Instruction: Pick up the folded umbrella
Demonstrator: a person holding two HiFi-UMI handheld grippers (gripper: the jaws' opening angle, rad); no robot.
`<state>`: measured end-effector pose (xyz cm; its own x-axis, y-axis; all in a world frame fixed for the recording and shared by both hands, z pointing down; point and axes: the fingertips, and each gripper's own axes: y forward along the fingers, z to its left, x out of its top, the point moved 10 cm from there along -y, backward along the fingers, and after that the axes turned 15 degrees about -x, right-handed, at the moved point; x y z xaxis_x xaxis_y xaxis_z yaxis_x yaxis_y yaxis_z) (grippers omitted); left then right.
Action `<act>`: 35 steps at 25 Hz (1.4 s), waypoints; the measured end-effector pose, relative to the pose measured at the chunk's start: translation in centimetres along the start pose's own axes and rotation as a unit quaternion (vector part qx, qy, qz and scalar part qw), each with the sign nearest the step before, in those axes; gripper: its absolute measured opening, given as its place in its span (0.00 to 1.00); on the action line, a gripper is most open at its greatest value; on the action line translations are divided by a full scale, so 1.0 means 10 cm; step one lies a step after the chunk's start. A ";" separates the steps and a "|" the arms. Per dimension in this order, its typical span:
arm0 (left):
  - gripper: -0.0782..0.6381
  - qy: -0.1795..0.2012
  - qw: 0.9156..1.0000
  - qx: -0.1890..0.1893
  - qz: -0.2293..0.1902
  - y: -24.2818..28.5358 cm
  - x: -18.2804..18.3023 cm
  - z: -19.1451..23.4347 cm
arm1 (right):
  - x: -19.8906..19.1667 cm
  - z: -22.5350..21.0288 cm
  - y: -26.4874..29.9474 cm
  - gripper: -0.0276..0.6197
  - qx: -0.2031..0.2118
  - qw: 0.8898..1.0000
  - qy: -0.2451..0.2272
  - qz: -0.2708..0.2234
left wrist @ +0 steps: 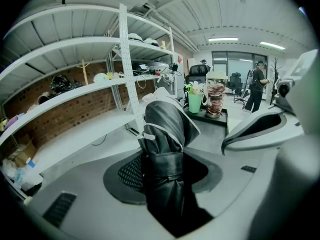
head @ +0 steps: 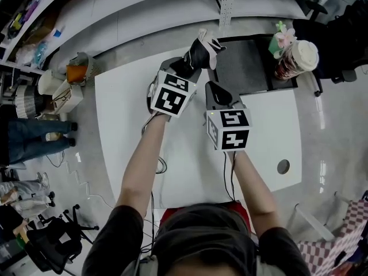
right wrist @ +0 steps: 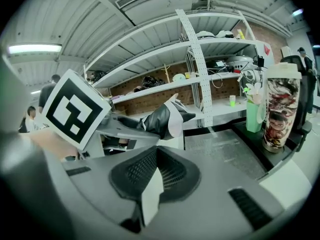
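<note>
One pair of jaws already has the task's thing: the left gripper (head: pixel 183 69) is clenched on the folded umbrella (head: pixel 202 50), a black bundle with a pale strap and pale edging. In the left gripper view the umbrella fills the gap between the jaws, and the pads press on its lower half.

Its long axis runs along the line the left gripper points. In the head view the free end sticks out of the jaws toward 1 o'clock, over the far edge of the white bench (head: pixel 126 137) and just short of the dark tray (head: pixel 247 68). The umbrella looks to be held clear of the bench, not resting on it. The right gripper view shows it against the shelving, with the bench surface below it.

The right gripper (head: pixel 217 94) sits at about 5 o'clock from the umbrella's free end, beside it but apart from it. Its jaws are drawn together with nothing between them. From its own view the umbrella lies up at 12 o'clock, crosswise, with its free end toward 3 o'clock.

The left hand is therefore the nearer one and carries the whole load. I judge the pick-up essentially made. What remains depends on the single left grip at the lower part of the bundle, since the long free end could droop or swing.
</note>
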<state>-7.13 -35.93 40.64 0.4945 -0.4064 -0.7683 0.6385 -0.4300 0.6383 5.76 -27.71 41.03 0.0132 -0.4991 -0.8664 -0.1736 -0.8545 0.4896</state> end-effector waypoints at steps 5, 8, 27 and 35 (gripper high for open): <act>0.39 -0.006 1.000 -0.015 -0.024 0.00 0.11 -0.14 | 0.05 -0.13 -0.14 0.07 -0.024 1.000 0.007 -0.011; 0.39 -0.008 0.999 -0.026 -0.037 -0.01 0.18 -0.23 | 0.06 -0.19 -0.23 0.07 -0.035 0.999 0.008 -0.016; 0.39 -0.002 0.989 -0.041 -0.142 -0.56 0.45 -0.87 | 0.16 -0.47 -0.93 0.07 -0.077 0.994 0.027 -0.069; 0.39 -0.008 0.982 -0.028 -0.187 -1.04 0.37 -1.11 | 0.27 -0.37 -1.26 0.07 -0.066 0.992 0.027 -0.103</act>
<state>-5.38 -24.00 30.60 0.2103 -0.2420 -0.9472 0.8051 -0.5068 0.3082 11.67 -18.84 32.92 0.0880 -0.3168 -0.9444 -0.0314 -0.9485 0.3152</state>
